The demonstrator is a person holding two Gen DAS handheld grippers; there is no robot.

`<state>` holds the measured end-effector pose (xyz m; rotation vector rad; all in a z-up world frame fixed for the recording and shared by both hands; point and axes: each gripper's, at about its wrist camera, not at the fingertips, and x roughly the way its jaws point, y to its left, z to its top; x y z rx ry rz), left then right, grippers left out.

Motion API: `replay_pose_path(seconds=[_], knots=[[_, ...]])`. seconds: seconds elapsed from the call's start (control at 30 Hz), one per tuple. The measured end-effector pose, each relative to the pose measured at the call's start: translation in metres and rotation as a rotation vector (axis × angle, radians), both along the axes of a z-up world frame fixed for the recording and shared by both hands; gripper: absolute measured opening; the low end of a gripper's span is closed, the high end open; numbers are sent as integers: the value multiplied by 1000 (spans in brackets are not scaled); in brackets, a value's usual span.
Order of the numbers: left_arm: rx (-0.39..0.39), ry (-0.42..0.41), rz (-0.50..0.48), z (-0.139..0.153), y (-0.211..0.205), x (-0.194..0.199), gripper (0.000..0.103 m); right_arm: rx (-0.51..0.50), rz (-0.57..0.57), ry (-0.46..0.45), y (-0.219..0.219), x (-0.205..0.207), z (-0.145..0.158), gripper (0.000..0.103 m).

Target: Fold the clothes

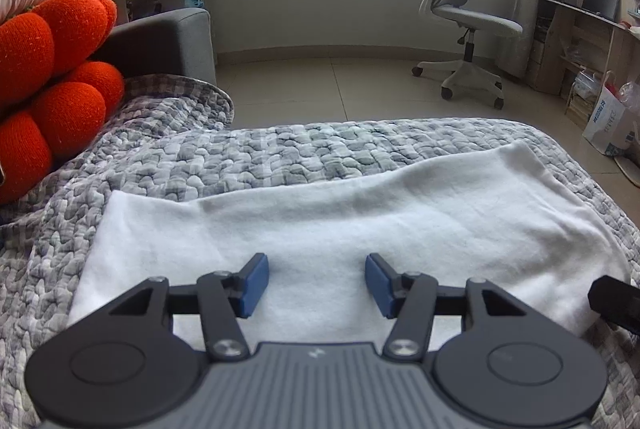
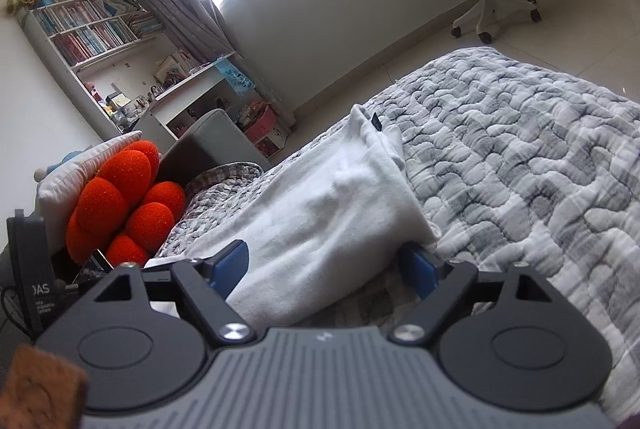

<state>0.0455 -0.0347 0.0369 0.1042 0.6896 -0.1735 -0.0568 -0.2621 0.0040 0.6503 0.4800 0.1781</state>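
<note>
A white garment (image 1: 340,221) lies folded in a long band across the grey checked quilt (image 1: 248,153). My left gripper (image 1: 317,283) hovers over its near edge, open, with its blue pads (image 1: 253,285) apart and only flat cloth below them. In the right wrist view the same garment (image 2: 320,205) runs away from me as a thick fold. My right gripper (image 2: 324,269) stands wide open astride its near end. The cloth lies between the fingers, and the pads do not press on it.
An orange knitted cushion (image 1: 52,77) and a white pillow (image 2: 60,185) sit at the left by a grey sofa arm (image 1: 168,41). Past the quilt's far edge are a tiled floor, a white office chair (image 1: 468,13), a desk and bookshelves (image 2: 88,25).
</note>
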Motion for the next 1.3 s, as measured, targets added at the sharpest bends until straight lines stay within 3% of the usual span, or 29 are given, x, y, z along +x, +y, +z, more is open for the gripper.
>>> replay_pose_path(seconds=[0.2,0.5,0.73,0.97,1.3], knots=[[68,-4,11,1,-10,31,55,-57,27,-23,9,2,-1,98],[28,40,55,-1,-15,72,56,-65,29,-41,10,0,-3,99],[29,44,47,1,-15,59,56,-58,28,-52,10,0,-4,99],[79,24,-3,0,-21,27,56,-51,28,-61,9,-1,-5,99],[73,23,-29,2,-14,-10,56,-48,29,-63,9,-1,-5,99]])
